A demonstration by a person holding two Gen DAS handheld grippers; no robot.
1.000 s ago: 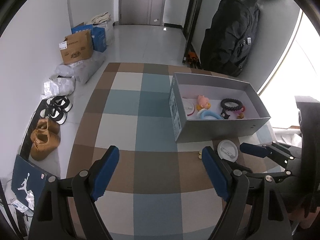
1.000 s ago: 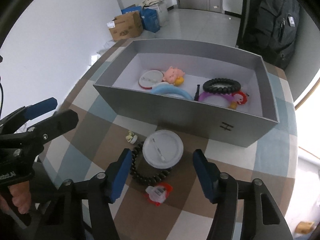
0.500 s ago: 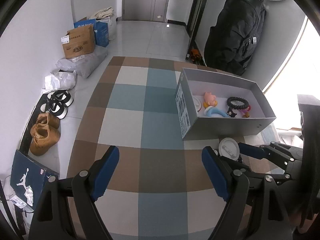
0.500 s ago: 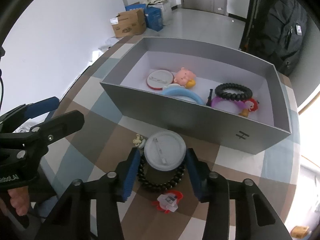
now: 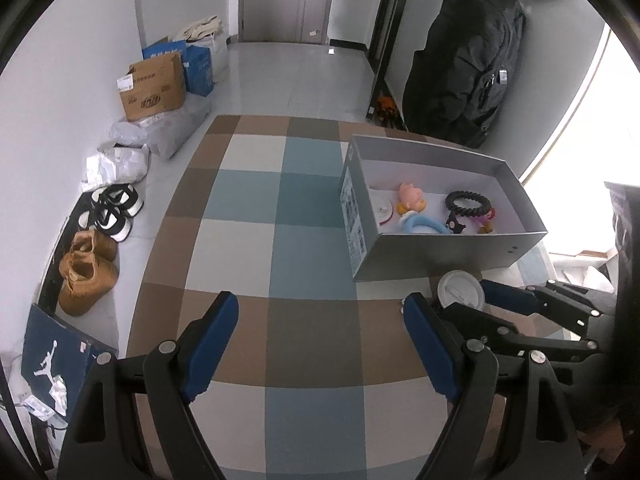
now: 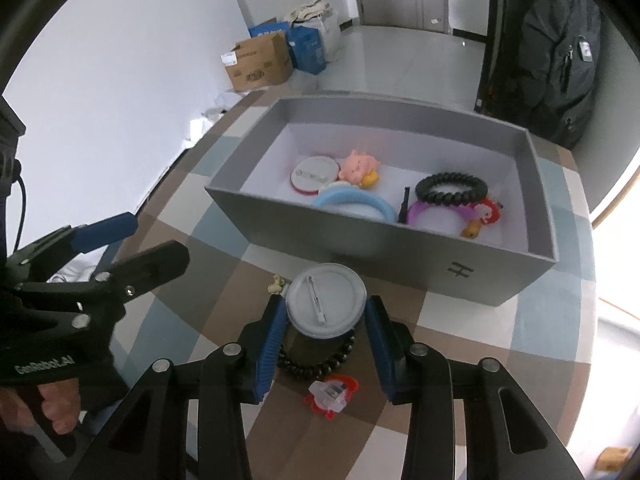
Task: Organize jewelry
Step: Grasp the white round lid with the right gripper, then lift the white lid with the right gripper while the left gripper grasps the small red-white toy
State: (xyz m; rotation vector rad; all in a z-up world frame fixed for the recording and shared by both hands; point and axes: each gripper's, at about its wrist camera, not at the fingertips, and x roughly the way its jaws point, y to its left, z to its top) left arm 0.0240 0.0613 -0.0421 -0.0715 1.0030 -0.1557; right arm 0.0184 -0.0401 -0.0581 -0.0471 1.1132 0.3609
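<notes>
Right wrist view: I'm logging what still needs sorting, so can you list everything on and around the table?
Box: one, grey, on checked tablecloth.
In box: red-rimmed pin badge, pink pig toy, blue bangle, black coil hair tie, purple bracelet with red charm.
White pin badge: one, face down, before box, between right tool pads.
Black bead bracelet: one, under it.
Red clip: one, near edge.
Small cream charm: one, left of badge.
Cardboard carton: one, floor.
Left tool: open, empty.
Right tool: jaws just closing on white badge.

Badge [image 6: 325, 300] lies before the box [image 6: 384, 244] (perhaps atop the bracelet [image 6: 320, 360]).
</notes>
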